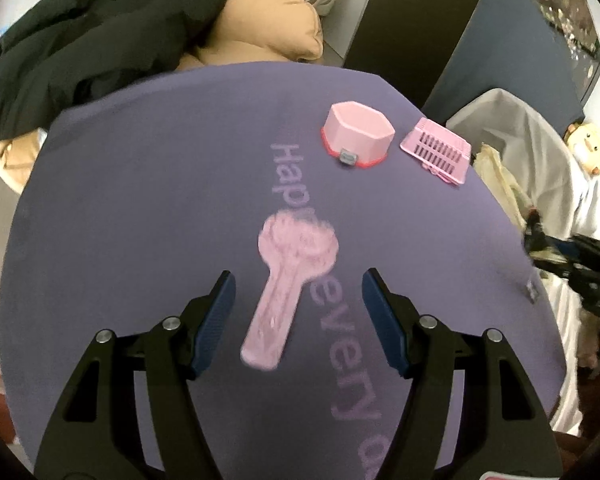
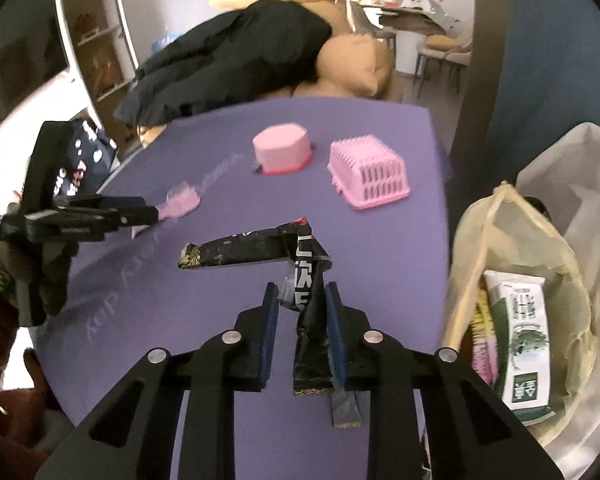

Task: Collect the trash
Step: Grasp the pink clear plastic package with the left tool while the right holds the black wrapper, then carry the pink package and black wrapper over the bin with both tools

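Observation:
A pink wrapper [image 1: 284, 280] lies flat on the purple table [image 1: 140, 200], just ahead of and between the fingers of my left gripper [image 1: 298, 304], which is open and empty. It also shows in the right wrist view [image 2: 182, 202], next to the left gripper [image 2: 140, 210]. My right gripper [image 2: 302, 316] holds a long black printed wrapper [image 2: 260, 248] above the table; the wrapper sits against the right finger and a gap shows at the left finger. A yellowish trash bag [image 2: 516, 292] with cartons inside hangs open at the right.
A pink octagonal box [image 1: 358, 134] and a pink slotted basket [image 1: 436, 150] stand at the table's far right. A white-lined bin [image 1: 540, 152] stands beyond the table's right edge. Black clothing [image 1: 80, 40] and tan cushions [image 1: 268, 24] lie behind the table.

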Action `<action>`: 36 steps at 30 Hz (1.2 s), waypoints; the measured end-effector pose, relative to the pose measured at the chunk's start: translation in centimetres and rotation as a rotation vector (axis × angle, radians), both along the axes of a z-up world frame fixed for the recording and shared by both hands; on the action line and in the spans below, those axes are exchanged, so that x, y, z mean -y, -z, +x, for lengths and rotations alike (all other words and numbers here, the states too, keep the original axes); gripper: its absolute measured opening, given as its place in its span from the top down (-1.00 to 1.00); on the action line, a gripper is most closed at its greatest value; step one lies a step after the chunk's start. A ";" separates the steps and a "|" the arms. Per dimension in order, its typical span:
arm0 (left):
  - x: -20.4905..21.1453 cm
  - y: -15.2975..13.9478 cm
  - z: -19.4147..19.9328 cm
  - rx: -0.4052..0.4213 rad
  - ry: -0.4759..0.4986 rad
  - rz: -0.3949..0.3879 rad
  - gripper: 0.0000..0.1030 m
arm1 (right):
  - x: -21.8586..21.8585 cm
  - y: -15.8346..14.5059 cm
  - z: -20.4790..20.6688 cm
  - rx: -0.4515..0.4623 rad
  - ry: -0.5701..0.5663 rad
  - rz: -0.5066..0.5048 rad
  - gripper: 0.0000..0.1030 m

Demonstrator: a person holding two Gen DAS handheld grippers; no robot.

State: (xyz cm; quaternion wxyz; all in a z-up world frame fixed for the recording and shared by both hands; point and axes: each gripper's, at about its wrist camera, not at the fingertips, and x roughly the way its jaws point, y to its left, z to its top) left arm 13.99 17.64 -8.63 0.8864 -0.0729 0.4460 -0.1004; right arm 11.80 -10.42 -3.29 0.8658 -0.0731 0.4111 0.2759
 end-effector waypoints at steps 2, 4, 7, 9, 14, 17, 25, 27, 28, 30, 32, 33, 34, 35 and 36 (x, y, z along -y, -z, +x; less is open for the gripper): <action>0.5 0.2 1.0 -0.005 0.006 0.033 -0.21 | 0.2 -0.1 0.0 0.004 0.005 0.003 0.55; 1.0 0.6 1.7 -0.018 0.011 0.074 -0.21 | 0.2 0.0 -0.2 0.004 0.008 -0.003 0.55; 1.2 1.1 2.6 -0.037 -0.011 0.111 -0.15 | 0.1 0.3 -0.4 0.003 0.008 -0.013 0.55; 1.2 1.0 2.8 -0.037 -0.021 0.111 0.03 | 0.2 0.6 -0.4 -0.002 0.012 -0.009 0.55; 1.0 0.5 2.6 -0.028 -0.030 0.100 0.19 | 0.5 0.4 -0.4 0.005 0.024 0.001 0.55; 1.0 -0.5 2.0 -0.006 -0.041 0.092 0.19 | 0.7 -0.3 -0.5 0.021 0.032 0.012 0.55; 2.7 -7.2 -0.9 0.176 -0.052 0.083 0.19 | 0.7 -4.7 -1.4 0.146 0.032 0.025 0.55; 3.0 -9.0 -1.7 0.224 -0.053 0.073 0.19 | 0.9 -6.2 -1.8 0.193 0.037 0.029 0.55; 3.3 -10.2 -2.2 0.257 -0.051 0.064 0.19 | 1.1 -7.0 -1.9 0.215 0.041 0.034 0.55; 4.0 -12.0 -2.8 0.300 -0.047 0.061 0.19 | 1.6 -8.6 -2.2 0.252 0.052 0.050 0.55; 4.9 -13.6 -3.5 0.344 -0.044 0.068 0.19 | 2.3 -10.0 -2.4 0.280 0.065 0.066 0.55; 5.5 -14.5 -3.8 0.364 -0.038 0.072 0.19 | 2.7 -10.6 -2.4 0.291 0.071 0.072 0.55; 6.2 -15.2 -4.0 0.382 -0.028 0.075 0.19 | 3.1 -11.1 -2.5 0.302 0.076 0.078 0.55; 6.7 -15.8 -4.1 0.395 -0.020 0.078 0.19 | 3.6 -11.6 -2.6 0.315 0.082 0.084 0.55; 7.4 -16.5 -4.2 0.409 -0.009 0.084 0.19 | 4.0 -12.1 -2.9 0.329 0.088 0.087 0.55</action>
